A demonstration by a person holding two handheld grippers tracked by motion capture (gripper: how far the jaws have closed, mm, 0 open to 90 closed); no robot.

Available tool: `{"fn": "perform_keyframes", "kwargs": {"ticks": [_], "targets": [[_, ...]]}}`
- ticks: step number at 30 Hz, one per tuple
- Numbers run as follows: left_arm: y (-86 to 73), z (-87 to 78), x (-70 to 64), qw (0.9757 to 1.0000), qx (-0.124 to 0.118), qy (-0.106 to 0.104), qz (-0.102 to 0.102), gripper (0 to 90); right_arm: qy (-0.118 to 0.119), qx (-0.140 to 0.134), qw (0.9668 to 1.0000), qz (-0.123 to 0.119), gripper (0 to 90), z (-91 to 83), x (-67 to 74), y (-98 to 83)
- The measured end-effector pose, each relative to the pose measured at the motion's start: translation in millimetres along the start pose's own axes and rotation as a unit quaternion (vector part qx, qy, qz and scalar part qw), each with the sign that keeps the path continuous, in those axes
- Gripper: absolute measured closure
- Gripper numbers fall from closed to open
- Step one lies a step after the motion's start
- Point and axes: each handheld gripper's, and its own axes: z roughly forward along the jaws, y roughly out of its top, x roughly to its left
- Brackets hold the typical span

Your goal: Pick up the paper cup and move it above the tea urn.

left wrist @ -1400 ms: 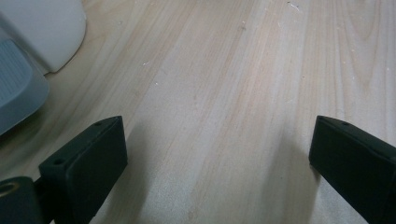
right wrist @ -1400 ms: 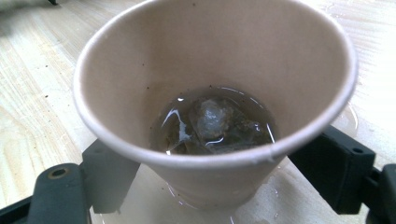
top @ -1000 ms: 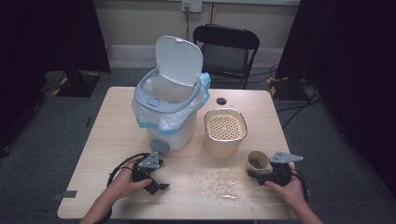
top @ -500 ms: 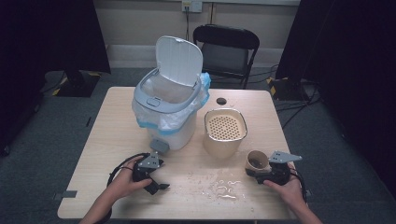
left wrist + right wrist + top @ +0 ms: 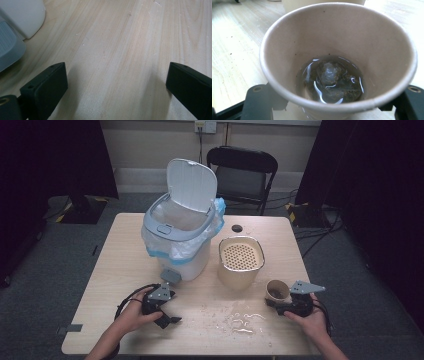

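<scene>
Right gripper [image 5: 278,303] jaws just closing around paper cup [image 5: 338,61] at table's [image 5: 125,265] near right; contact unconfirmed. Holds liquid with soggy residue [image 5: 332,81]. Over-squeeze risks buckling, slopping. Left gripper [image 5: 116,86] spread, empty.

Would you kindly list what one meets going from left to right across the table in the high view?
Left claw → white pedal bin with blue-edged liner and raised lid → beige tub with perforated insert → brown paper cup → right claw, its jaws just closing around the cup.
</scene>
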Motion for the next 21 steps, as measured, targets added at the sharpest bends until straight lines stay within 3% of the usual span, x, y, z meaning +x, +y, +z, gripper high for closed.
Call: {"fn": "perform_keyframes", "kwargs": {"ticks": [11,21], "targets": [[0.4,-0.2,0.1,1.0,0.004,-0.001,0.003,2.3,-0.018,0.015,0.9995,-0.019,33.1,3.7,-13.4,25.8],[0.4,-0.2,0.0,1.0,0.004,-0.001,0.003,2.2,-0.019,0.01,0.9997,-0.006,34.8,12.2,-27.0,42.6]]}}
